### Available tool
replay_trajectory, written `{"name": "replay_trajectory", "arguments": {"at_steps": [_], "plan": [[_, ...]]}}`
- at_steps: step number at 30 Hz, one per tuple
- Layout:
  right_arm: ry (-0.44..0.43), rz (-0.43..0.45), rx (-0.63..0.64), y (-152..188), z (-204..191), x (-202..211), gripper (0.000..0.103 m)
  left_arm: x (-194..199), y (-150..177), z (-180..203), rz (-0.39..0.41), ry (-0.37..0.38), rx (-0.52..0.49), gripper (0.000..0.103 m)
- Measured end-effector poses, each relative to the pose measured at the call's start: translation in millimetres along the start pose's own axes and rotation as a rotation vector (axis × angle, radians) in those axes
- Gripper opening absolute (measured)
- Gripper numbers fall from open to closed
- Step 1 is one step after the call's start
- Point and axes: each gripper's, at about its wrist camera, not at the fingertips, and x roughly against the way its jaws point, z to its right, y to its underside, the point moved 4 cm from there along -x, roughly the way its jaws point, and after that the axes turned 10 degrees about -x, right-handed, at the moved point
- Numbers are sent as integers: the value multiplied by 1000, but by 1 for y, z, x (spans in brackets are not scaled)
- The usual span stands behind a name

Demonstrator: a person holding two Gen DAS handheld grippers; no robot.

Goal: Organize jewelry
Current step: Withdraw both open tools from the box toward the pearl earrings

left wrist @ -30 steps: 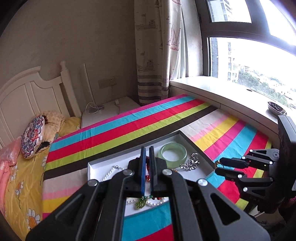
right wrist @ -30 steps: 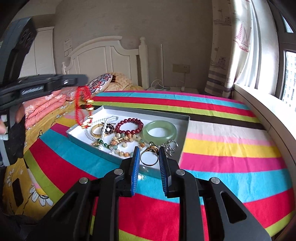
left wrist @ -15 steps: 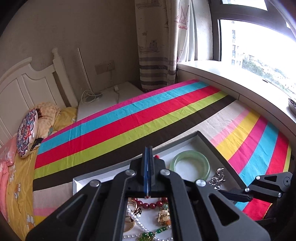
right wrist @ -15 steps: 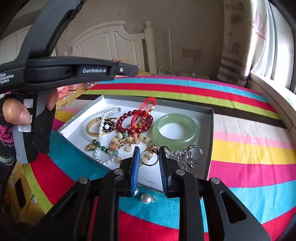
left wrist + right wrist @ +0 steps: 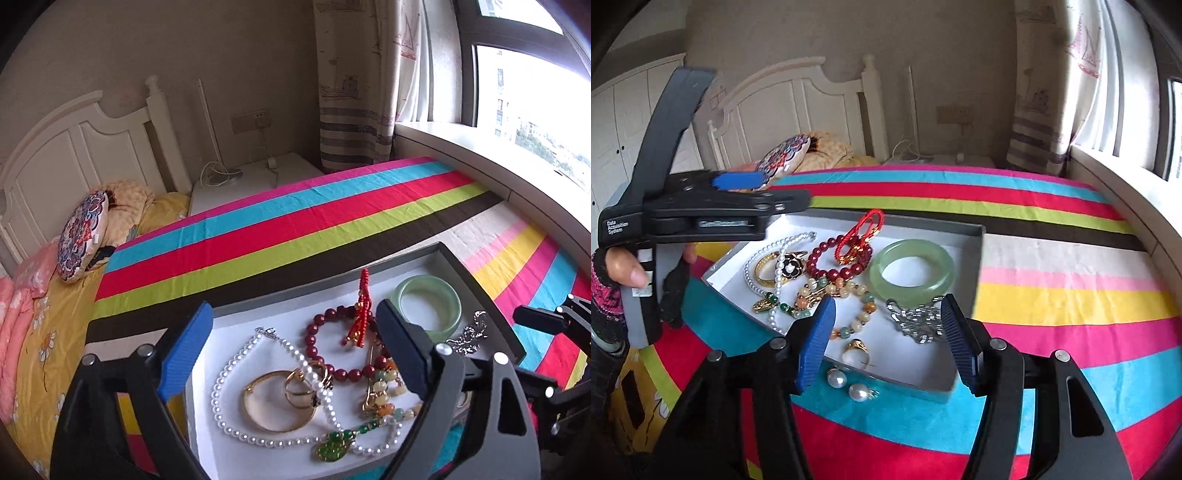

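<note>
A shallow grey box with a white floor [image 5: 480, 288] [image 5: 979, 236] lies on the striped bedspread and holds jewelry. A red cord bracelet [image 5: 364, 314] [image 5: 862, 234] lies across a dark red bead bracelet [image 5: 325, 332] [image 5: 831, 258]. Beside them are a green jade bangle [image 5: 428, 310] [image 5: 912, 271], a pearl necklace [image 5: 236, 406], a gold bangle [image 5: 273, 402] and a silver chain [image 5: 919, 319]. Two pearl earrings [image 5: 849, 386] lie on the bedspread outside the box's near edge. My left gripper [image 5: 295, 350] [image 5: 753, 192] is open and empty above the box. My right gripper [image 5: 888, 339] is open and empty over the box's near edge.
The striped bedspread [image 5: 295, 221] covers the bed. Pillows [image 5: 81, 240] and a white headboard [image 5: 74, 155] are at the far left. A window sill [image 5: 498, 162] runs along the right. A white bedside table [image 5: 251, 181] stands beyond the bed.
My left gripper carried the red cord bracelet over the box, opened and let it drop onto the bead bracelet. My right gripper opened wide and moved closer to the box.
</note>
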Motion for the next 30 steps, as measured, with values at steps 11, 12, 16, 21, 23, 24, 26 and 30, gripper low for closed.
{"name": "replay_trajectory", "arguments": {"at_steps": [11,12,16,21,23,24,26,30], "plan": [[28,-56,4,33,23,30,58,61,80,0,42,17,198,101],[27,-71,16,39,20,29,58,62,88,4,45,19,203,101],[12,-116,39,55,6,16,57,65,108,14,87,26,196,101],[33,-156,65,63,-2,2,50,51,116,3,62,51,246,101],[34,-168,70,64,-4,-1,47,49,118,-3,66,89,290,101],[35,-176,76,64,-6,-4,45,47,120,-4,61,111,305,101],[41,-185,87,64,-9,-8,42,46,120,-6,69,124,318,101],[42,-193,101,61,-16,-15,37,45,120,0,62,113,284,101]]}}
